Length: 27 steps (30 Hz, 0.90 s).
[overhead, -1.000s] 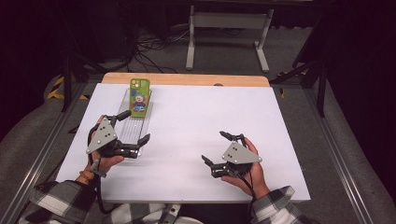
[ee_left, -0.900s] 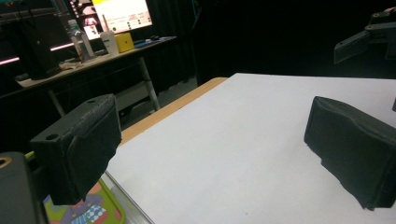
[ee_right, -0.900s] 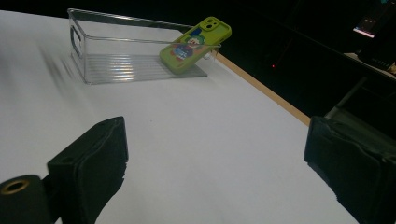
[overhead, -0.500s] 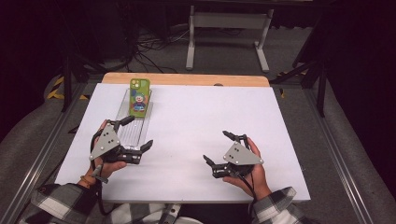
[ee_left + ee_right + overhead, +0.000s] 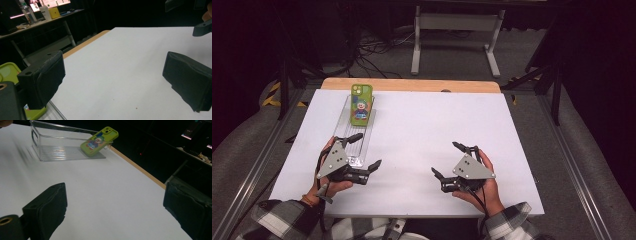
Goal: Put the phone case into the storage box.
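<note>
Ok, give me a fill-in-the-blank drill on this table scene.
1. The phone wears a ___ case.
2. The phone leans against the far end of a clear plastic ___.
3. The left gripper and the right gripper both have their jaws ___, nothing between them.
4. The table has a ___ top.

Missing words: green; bin; open; white

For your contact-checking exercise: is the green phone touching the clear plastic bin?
Touching. The right gripper view shows the green phone tilted, leaning on the end rim of the clear plastic bin.
</note>
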Motion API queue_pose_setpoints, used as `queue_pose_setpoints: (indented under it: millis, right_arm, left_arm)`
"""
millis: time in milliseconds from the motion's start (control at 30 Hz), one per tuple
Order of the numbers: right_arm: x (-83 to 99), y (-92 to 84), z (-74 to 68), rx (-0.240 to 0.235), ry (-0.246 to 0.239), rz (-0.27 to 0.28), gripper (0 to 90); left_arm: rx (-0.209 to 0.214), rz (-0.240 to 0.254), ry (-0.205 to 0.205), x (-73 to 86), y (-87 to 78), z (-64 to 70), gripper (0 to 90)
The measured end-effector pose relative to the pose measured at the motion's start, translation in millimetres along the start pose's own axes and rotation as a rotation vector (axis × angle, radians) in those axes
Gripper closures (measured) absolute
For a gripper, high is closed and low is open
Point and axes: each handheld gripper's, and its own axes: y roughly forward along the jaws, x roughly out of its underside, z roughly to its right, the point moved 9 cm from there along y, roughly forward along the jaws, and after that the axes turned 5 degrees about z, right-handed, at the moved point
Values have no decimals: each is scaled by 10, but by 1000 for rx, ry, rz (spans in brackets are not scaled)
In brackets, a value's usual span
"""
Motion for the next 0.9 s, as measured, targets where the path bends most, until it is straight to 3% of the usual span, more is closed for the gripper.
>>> queue_pose_setpoints:
  millis: [267, 333, 533, 567, 900]
  right_arm:
    - [50, -8, -27, -4, 10, -16, 65]
    - [57, -9, -33, -3, 12, -16, 66]
    - [88, -32, -30, -3, 13, -21, 67]
    - [93, -33, -29, -4, 17, -22, 67]
    - [161, -69, -9, 0, 15, -30, 62]
  left_arm:
    - [-6, -43, -9, 144, 18, 82, 57]
    - [11, -46, -29, 168, 15, 113, 61]
    - [22, -67, -20, 252, 5, 160, 66]
    - [20, -68, 1, 261, 3, 151, 67]
    - [30, -111, -27, 448, -44, 187, 74]
